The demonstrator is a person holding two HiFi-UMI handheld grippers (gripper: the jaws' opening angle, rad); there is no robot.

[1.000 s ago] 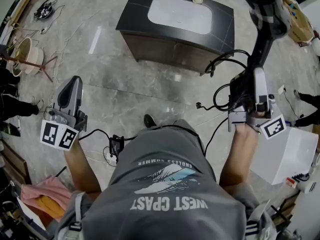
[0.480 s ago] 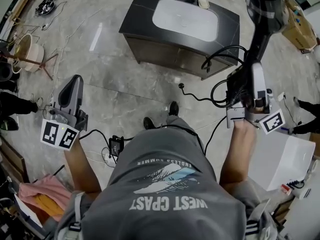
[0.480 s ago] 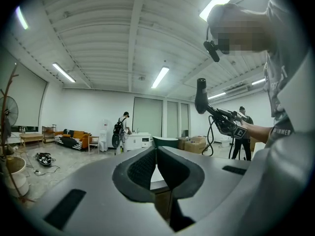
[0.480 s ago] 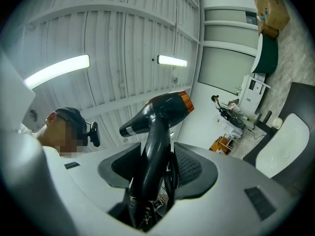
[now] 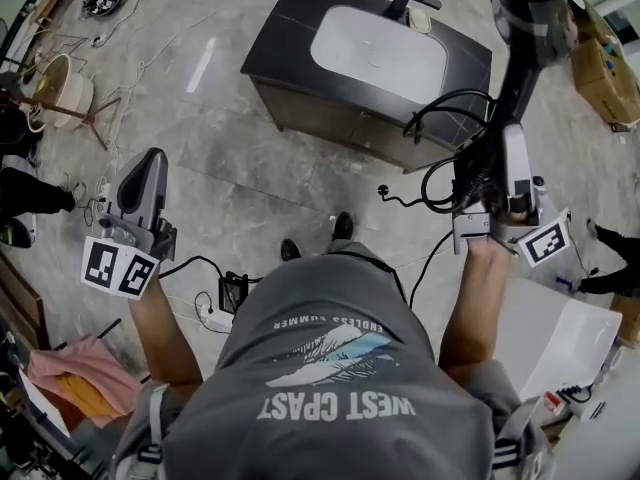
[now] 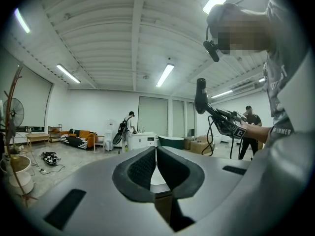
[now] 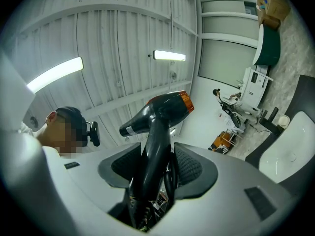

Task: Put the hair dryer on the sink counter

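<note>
Right tongs [image 5: 503,158] clamped on hair dryer [image 5: 520,68] handle. Dryer in air, not on counter [image 5: 285,38], long axis in line with tongs, head up beside counter's right edge. Counter ahead-left of right tongs; left tongs [image 5: 150,173] pressed together, empty, farther off

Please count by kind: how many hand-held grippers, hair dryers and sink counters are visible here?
hand-held gripper: 2 (left hand-held gripper, right hand-held gripper)
hair dryer: 1
sink counter: 1
total: 4
</note>
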